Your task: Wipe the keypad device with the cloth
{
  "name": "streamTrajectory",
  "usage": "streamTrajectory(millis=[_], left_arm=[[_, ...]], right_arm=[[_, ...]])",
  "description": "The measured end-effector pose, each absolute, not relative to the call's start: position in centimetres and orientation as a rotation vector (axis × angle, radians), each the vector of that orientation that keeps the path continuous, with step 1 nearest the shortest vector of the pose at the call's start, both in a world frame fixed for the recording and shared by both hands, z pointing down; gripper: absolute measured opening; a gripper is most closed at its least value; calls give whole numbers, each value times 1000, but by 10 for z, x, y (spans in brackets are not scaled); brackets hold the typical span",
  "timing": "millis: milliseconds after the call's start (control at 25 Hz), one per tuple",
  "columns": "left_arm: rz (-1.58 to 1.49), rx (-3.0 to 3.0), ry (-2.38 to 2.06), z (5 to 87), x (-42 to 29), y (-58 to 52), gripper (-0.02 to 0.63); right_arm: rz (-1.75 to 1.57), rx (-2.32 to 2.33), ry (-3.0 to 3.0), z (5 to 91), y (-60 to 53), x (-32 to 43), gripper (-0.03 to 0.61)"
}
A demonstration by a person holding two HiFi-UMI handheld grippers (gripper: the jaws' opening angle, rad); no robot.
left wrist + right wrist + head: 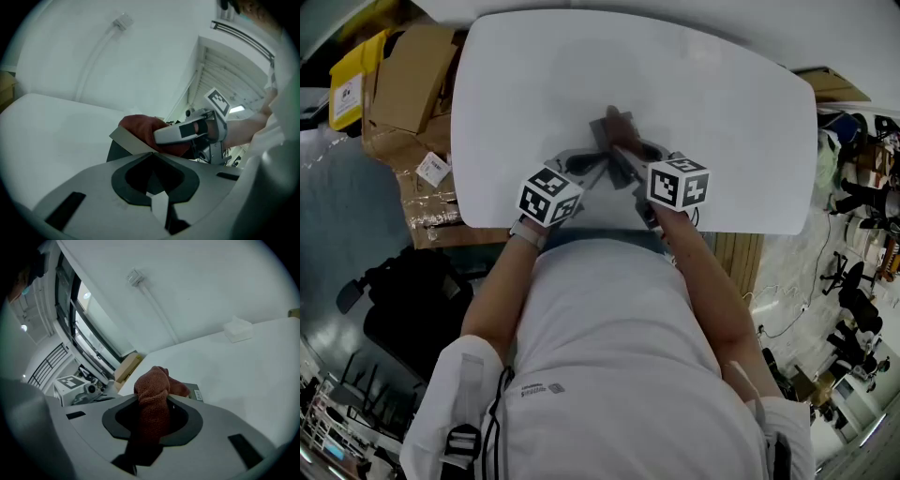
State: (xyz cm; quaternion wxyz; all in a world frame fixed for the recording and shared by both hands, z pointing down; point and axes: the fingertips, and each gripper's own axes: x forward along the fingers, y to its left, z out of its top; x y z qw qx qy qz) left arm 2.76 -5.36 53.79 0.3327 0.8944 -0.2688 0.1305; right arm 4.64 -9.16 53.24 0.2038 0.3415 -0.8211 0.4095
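Two-handed: clamping left gripper on near edge of keypad device, holding it tilted above table to steady it; clenching right gripper on bunched cloth, keeping it atop the device, likely for wiping.

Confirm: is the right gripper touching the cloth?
Touching. The right gripper view shows the cloth pinched between the jaws of the right gripper, bunching out past them.
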Motion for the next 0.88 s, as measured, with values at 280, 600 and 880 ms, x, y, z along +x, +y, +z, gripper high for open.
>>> streamTrajectory(millis=[280,600,880], left_arm=[[327,2342,-689,538,27,-53,21],[314,2347,-676,538,27,-53,18],[310,2352,-678,537,27,-54,17]], right_arm=[[1157,1018,-2200,552,-97,61,114],[1198,1048,-2123,577,-107,84,114],[1186,1058,-2061,591,-120,102,114]])
